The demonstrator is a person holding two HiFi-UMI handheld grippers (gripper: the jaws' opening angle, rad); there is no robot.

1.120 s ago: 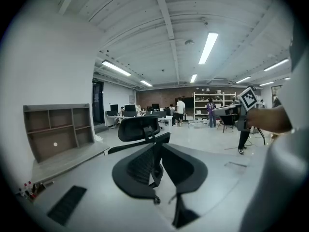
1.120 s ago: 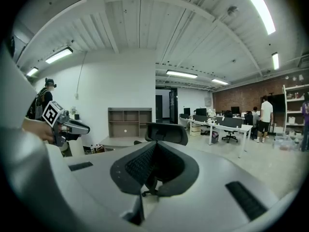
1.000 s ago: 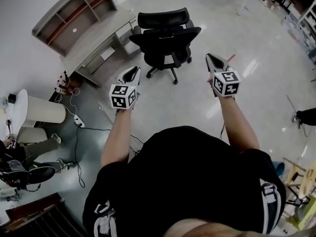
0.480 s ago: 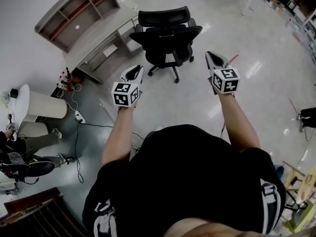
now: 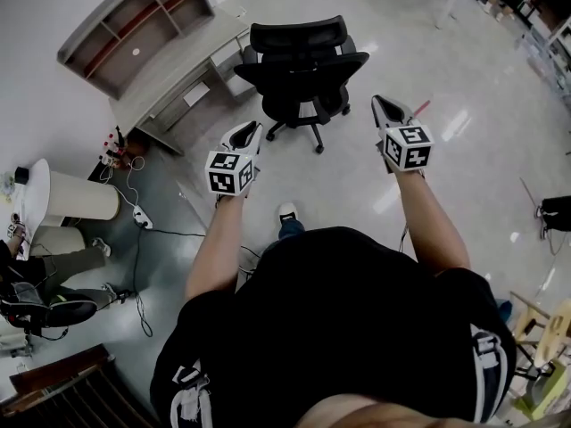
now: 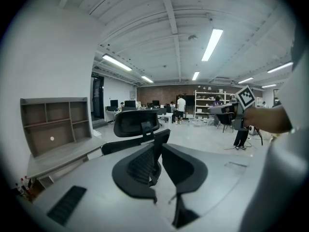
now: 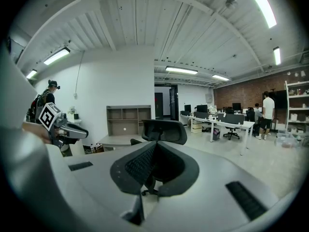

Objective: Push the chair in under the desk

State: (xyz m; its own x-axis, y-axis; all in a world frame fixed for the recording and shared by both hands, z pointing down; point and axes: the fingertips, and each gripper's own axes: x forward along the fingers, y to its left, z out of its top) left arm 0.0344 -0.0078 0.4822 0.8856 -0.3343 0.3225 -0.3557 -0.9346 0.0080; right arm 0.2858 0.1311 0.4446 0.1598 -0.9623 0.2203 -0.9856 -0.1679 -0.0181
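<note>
A black office chair [image 5: 299, 69] with a headrest stands on the pale floor, pulled out from the grey desk [image 5: 169, 74] with its shelf unit, at the upper left of the head view. Its back faces me. My left gripper [image 5: 249, 128] is shut and empty, short of the chair's lower left. My right gripper [image 5: 380, 105] is also shut and empty, to the chair's right. In the left gripper view the chair [image 6: 136, 123] rises behind the shut left gripper [image 6: 160, 147], with the desk [image 6: 60, 154] at left. The right gripper view has the chair [image 7: 164, 130] straight beyond the shut right gripper [image 7: 155, 147].
A white round table [image 5: 67, 199] and a cable with a power strip [image 5: 141, 218] lie on the floor at left. A seated person [image 5: 49, 270] is at the far left. A wooden stool [image 5: 544, 315] stands at right. Other desks and people [image 7: 264, 108] fill the far room.
Both grippers have shifted slightly, the left one down a little in the picture. A foot has come into view below the grippers.
</note>
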